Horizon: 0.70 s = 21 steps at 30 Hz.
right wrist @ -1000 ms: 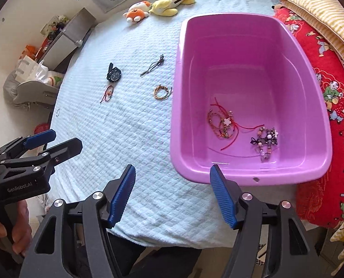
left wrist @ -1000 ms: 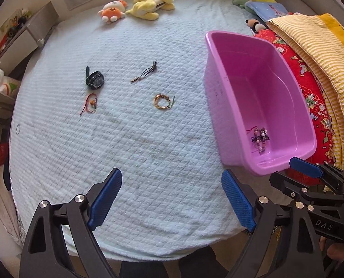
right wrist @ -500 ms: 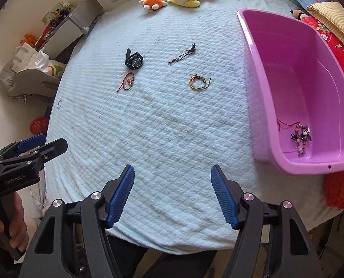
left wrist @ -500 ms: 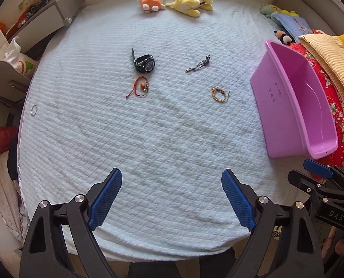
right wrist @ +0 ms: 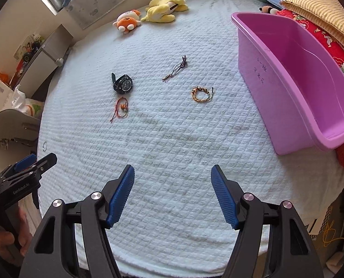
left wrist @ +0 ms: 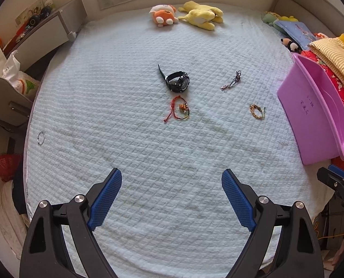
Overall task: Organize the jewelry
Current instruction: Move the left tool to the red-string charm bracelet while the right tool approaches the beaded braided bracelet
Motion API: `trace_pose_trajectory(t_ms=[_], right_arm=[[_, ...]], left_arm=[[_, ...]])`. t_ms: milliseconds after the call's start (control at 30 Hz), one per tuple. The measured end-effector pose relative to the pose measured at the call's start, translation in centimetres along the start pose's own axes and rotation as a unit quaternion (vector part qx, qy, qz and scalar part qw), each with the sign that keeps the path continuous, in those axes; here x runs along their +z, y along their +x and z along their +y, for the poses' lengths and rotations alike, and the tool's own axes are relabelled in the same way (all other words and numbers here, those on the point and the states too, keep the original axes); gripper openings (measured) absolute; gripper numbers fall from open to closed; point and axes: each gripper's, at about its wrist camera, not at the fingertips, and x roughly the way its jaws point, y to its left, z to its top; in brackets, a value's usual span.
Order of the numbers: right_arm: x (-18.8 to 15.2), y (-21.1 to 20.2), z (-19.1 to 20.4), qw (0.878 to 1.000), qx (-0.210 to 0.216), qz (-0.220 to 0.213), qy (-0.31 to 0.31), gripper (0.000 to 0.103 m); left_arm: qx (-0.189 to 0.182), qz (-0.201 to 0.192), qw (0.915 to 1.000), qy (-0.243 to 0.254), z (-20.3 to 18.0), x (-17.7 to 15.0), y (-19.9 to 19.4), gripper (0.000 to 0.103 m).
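Observation:
On the pale blue quilted bed lie a black wristwatch [left wrist: 177,81] [right wrist: 122,83], a red cord bracelet with an orange charm [left wrist: 181,110] [right wrist: 121,108], a dark cord charm [left wrist: 232,83] [right wrist: 176,69] and a gold beaded bracelet [left wrist: 256,111] [right wrist: 202,93]. A pink plastic tub [left wrist: 320,113] [right wrist: 294,76] stands at the right; its floor is hidden. My left gripper [left wrist: 172,199] and right gripper [right wrist: 173,194] are both open and empty, above the bed's near edge, well short of the jewelry.
A small silver ring [left wrist: 40,137] lies near the bed's left edge. Plush toys [left wrist: 188,15] sit at the far end. Folded blankets and pillows [right wrist: 322,14] are piled behind the tub. A cabinet [left wrist: 42,37] stands left of the bed.
Both grippers swung left, away from the tub toward the middle of the bed. The tub's contents have passed out of sight. Both jaws stayed open.

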Motion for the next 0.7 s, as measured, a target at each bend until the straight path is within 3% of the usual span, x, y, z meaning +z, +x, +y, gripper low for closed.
trace_pose_trajectory(t_ms=[233, 500, 700], right_arm=[[0.7, 6.4, -1.5, 1.000, -0.018, -0.022, -0.004, 0.069], [2.4, 14.6, -4.1, 0.997, -0.034, -0.062, -0.032, 0.069], [5.1, 18.8, -5.8, 0.996, -0.027, -0.079, -0.030, 0.069]], left_arm=[[-0.002, -0.030, 0.9995, -0.012, 0.3, 0.6, 5.6, 0.090], [-0.001, -0.093, 0.9952, -0.031, -1.5, 1.8, 12.8, 0.090], [-0.002, -0.095, 0.9940, -0.055, -2.8, 3.3, 17.9, 0.090]])
